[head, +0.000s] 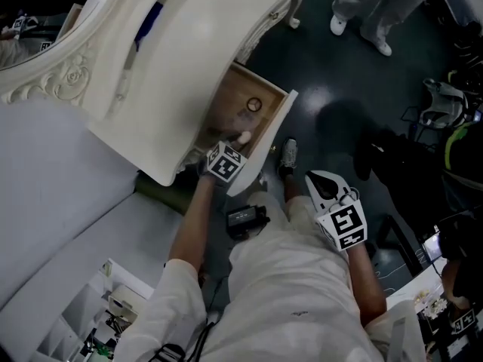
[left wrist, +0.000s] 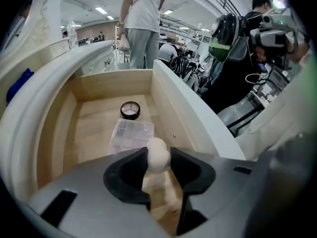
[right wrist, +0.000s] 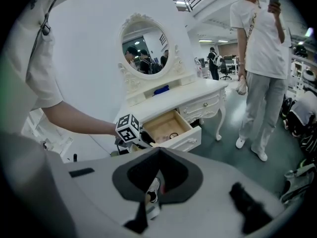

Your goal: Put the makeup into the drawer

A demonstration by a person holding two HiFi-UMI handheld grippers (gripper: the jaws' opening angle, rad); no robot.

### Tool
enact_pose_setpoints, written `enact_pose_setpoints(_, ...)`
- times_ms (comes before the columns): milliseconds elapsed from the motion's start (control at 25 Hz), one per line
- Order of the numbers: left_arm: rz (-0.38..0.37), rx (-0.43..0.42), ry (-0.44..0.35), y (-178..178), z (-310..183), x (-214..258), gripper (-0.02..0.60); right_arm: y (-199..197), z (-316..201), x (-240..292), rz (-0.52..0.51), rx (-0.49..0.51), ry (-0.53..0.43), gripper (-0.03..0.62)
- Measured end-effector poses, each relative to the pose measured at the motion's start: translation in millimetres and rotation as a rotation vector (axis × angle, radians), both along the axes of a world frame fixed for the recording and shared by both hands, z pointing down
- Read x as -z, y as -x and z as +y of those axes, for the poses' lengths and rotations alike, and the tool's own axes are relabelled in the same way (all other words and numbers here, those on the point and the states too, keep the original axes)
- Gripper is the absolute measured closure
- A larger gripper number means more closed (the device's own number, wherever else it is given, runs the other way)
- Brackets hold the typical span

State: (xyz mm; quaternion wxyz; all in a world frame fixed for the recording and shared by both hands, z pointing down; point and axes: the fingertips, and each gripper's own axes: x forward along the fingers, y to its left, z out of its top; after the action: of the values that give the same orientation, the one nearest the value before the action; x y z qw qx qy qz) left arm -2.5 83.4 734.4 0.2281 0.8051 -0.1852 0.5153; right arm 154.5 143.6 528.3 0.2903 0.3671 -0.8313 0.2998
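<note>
Dressing table [right wrist: 173, 95], white with an oval mirror, its drawer [left wrist: 168, 103] pulled fully out toward the person. Two pieces of makeup already lie on the drawer's wooden floor: a clear compartmented case [left wrist: 131, 135] toward the front and, behind it and apart from it, a small round compact [left wrist: 130, 110]. A third piece, a cream egg-shaped sponge [left wrist: 158, 155], is not yet set down.

Left gripper [left wrist: 158, 157] points steeply down over the front part of the drawer. Its jaws stand part-way open and pinch the sponge's rounded head from both sides, so that the sponge hangs just in front of the clear case. Whether its lower end touches the drawer floor cannot be told.

Right gripper [right wrist: 159, 150] is held back by the person's body, well apart from the drawer, jaws closed together on nothing.

Progress, as judged: well advanced — what is left is to release the sponge, and probably to push the drawer closed, though the task names no such step.
</note>
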Motion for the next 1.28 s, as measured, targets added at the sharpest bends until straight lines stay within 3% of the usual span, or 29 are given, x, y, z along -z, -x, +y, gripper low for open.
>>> enact_pose_setpoints(160, -0.013, -0.012, 0.038, -0.8, 6.1, -7.6, 0.424, -4.8, 2.4, -3.5, 0.0, -0.008, 0.01, 0.583)
enact_pose_setpoints(400, -0.008, 0.038, 0.075, 6.4, 7.8, -7.6, 0.353, -12.5, 3.5, -4.9, -0.011, -0.024, 0.012, 0.583)
enact_pose_setpoints(720, 0.006, 0.079, 0.027, 7.7, 7.2, 10.9, 0.354, -7.9, -0.7, -2.7, -0.025, -0.011, -0.002, 0.583)
enact_pose_setpoints(960, 0.076, 0.145, -0.033, 5.1, -0.5, 57.1, 0.354, 5.0, -9.9, 9.4, -0.046, 0.006, -0.038, 0.583)
enact_pose_setpoints(1280, 0.258, 0.258, -0.165, -4.8, 8.4, 160.6, 0.392, 30.5, -22.5, 38.0, -0.088, 0.025, -0.114, 0.583)
